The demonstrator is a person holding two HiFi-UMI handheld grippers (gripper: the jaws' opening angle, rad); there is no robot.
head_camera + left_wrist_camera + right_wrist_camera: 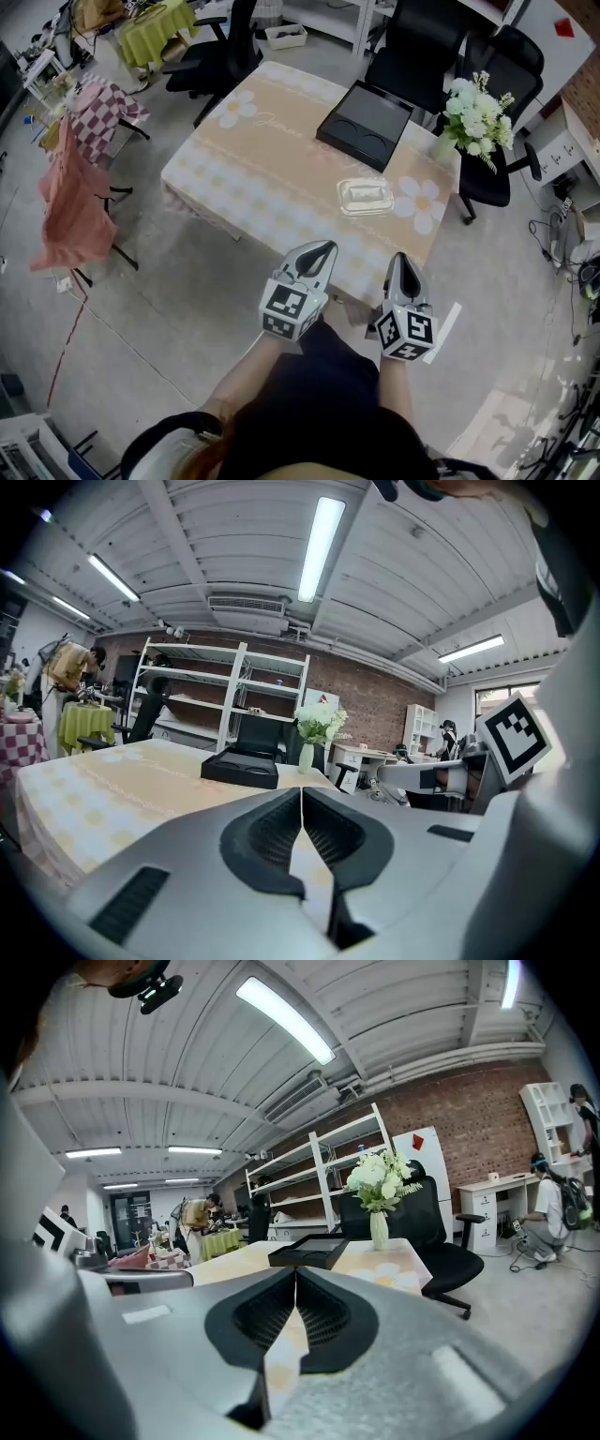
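At the near edge of the table (246, 178), both grippers hang side by side over the checked, daisy-printed cloth, their noses aimed toward twelve o'clock. The left gripper (323, 248) has its jaws pressed together along a thin seam, and the left gripper view shows only tablecloth behind that seam, so the left gripper (301, 794) carries nothing. The right gripper (401, 258) sits just beside it at three o'clock, equally closed; in the right gripper view the ribbed pads meet at the tip and the right gripper (296, 1274) grips nothing either. Neither tool touches anything on the table. Nearest to them is a clear dish (365, 197), lying flat on the cloth at about one o'clock from the left gripper and eleven o'clock from the right, apart from both. Beyond the dish at twelve o'clock rests a black box (366, 125) with two round hollows, open side up; it shows low and dark in the left gripper view (241, 766) and in the right gripper view (309, 1252). A vase of white flowers (473, 117) stands upright at the table's far right corner, around one o'clock. Black office chairs (417, 47) crowd the far side, and at nine o'clock a pink cloth (70, 206) drapes over a stand on the floor.
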